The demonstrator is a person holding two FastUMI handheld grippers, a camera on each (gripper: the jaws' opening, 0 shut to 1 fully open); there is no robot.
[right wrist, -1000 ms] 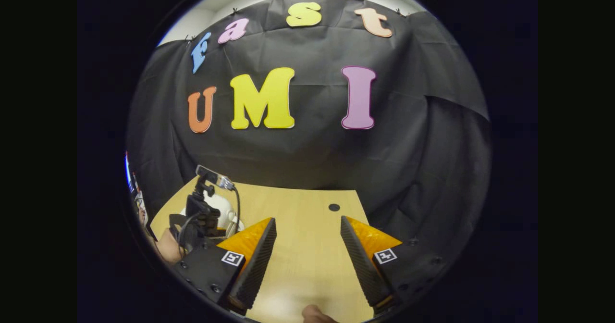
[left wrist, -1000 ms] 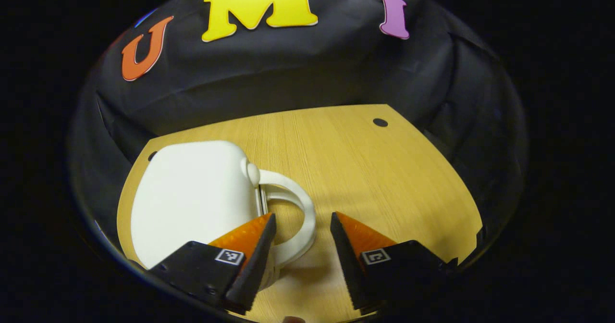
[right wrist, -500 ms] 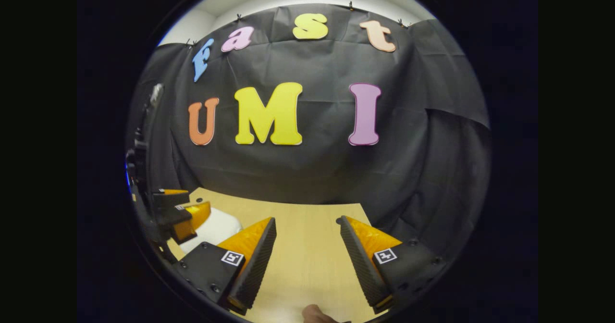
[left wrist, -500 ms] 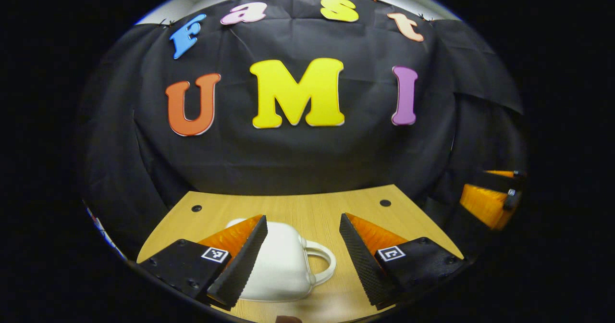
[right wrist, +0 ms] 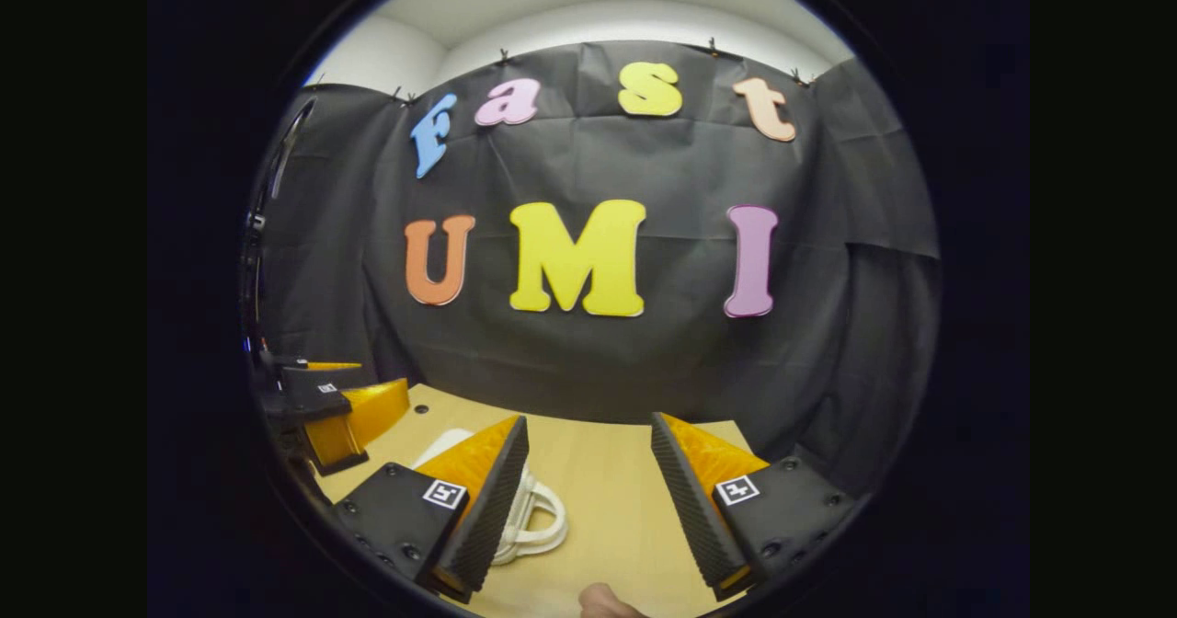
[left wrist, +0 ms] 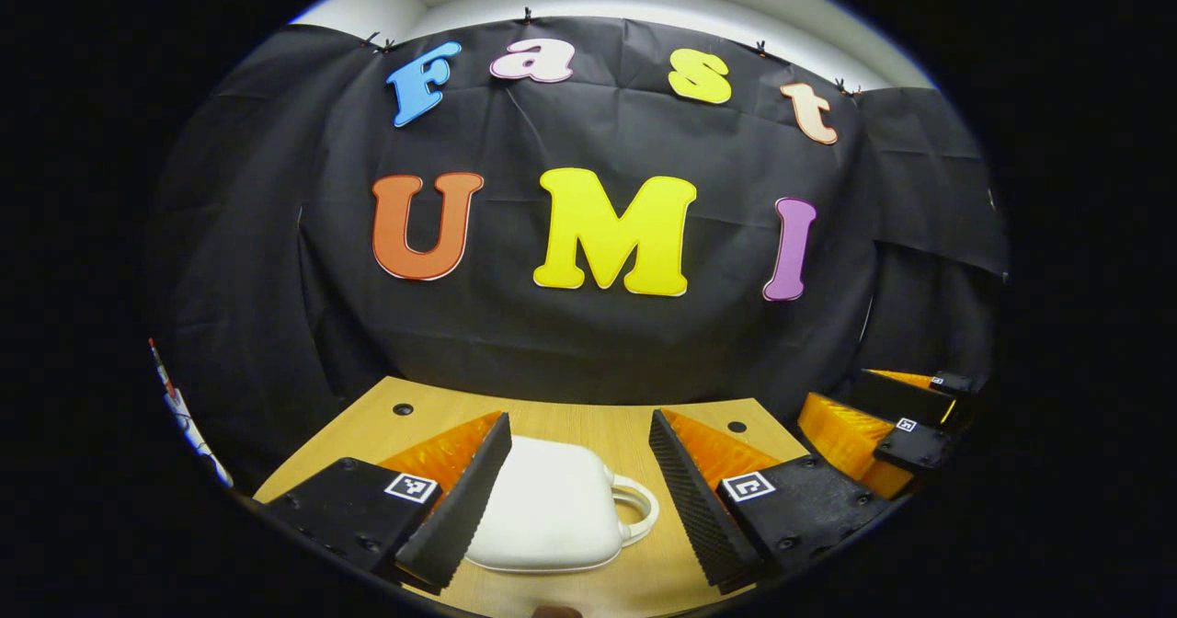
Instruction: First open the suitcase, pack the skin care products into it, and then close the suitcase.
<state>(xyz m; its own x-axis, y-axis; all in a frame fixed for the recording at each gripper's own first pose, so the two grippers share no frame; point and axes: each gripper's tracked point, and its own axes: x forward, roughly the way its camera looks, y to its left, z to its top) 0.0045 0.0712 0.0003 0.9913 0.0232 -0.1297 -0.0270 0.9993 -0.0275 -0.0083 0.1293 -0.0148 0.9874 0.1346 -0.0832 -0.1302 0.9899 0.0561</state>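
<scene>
White suitcase (left wrist: 552, 508) lies shut on the bench (left wrist: 588, 416); left claw (left wrist: 579, 471) and right claw (right wrist: 588, 471) both gape wide, empty; the right claw shows at 4 o'clock.

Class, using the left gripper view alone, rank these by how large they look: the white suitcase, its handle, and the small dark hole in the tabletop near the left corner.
1. Suitcase, largest, though its nearness to the camera enlarges it.
2. Handle, a thin loop on the suitcase's right side.
3. Hole, smallest, a dot in the table.
</scene>
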